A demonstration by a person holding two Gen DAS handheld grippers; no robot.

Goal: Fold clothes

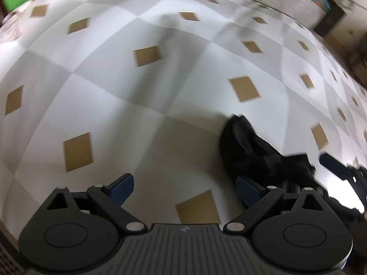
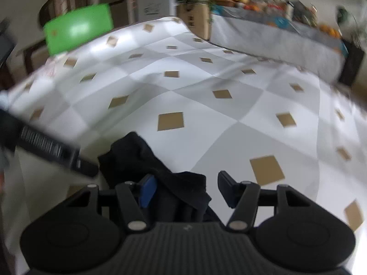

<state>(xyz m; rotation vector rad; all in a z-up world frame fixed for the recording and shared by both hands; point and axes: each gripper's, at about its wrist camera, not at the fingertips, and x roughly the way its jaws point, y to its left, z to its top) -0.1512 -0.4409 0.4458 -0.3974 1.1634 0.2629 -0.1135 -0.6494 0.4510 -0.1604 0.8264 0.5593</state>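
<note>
Broadly: checkered tablecloth (image 2: 229,105) covering tabletop, mostly bare. Black garment (image 2: 146,160) bunched near front edge, crumpled, unfolded. Likely light, limp, no stiffness; best taken at hem or corner, then spread flat. Left gripper (image 1: 184,189) spread wide, nothing between pads, garment just beside its right finger. Right gripper (image 2: 185,189) half spread over garment, cloth between jaws, not pinched. Green chair (image 2: 78,27), cluttered side table (image 2: 275,34) beyond far edge, no obstruction.

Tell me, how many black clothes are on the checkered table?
1. A crumpled black cloth garment lies on the white-and-grey checkered tablecloth, between the right gripper's open fingers and beside the left gripper. More may lie outside the pictures.
</note>
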